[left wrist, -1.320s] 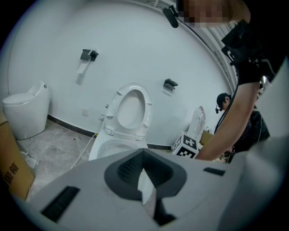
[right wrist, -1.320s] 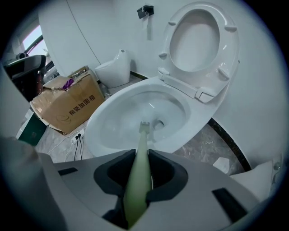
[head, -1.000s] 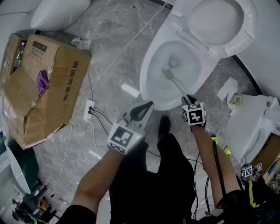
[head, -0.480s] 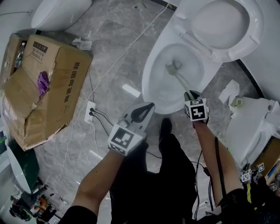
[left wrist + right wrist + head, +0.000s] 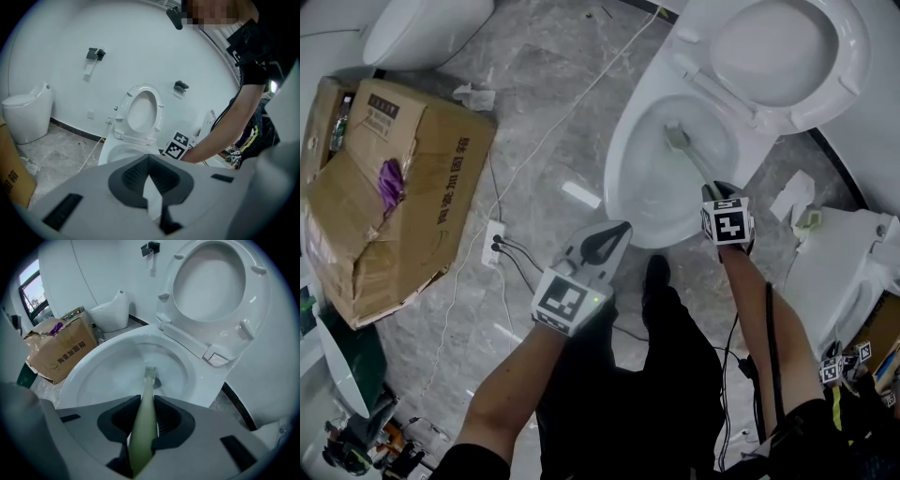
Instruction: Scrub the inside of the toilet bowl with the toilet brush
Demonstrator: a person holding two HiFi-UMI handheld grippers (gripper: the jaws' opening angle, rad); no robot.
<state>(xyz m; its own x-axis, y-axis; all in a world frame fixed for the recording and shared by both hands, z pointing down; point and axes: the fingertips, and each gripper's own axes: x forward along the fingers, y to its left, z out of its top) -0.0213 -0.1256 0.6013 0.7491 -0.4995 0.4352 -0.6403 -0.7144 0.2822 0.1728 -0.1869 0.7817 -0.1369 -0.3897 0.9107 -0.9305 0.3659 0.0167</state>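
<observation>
Clamping pale-green toilet brush (image 5: 142, 427) handle: right gripper (image 5: 146, 404) jaws. Bristle head low inside toilet bowl (image 5: 103, 366), near drain. Left gripper (image 5: 149, 164) jaws closed, empty. Head view alone shows it over floor (image 5: 534, 112), beside bowl.

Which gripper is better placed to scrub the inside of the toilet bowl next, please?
The right gripper: it is shut on the toilet brush, whose head is already inside the toilet bowl. The left gripper is shut on nothing and sits short of the bowl's rim.
</observation>
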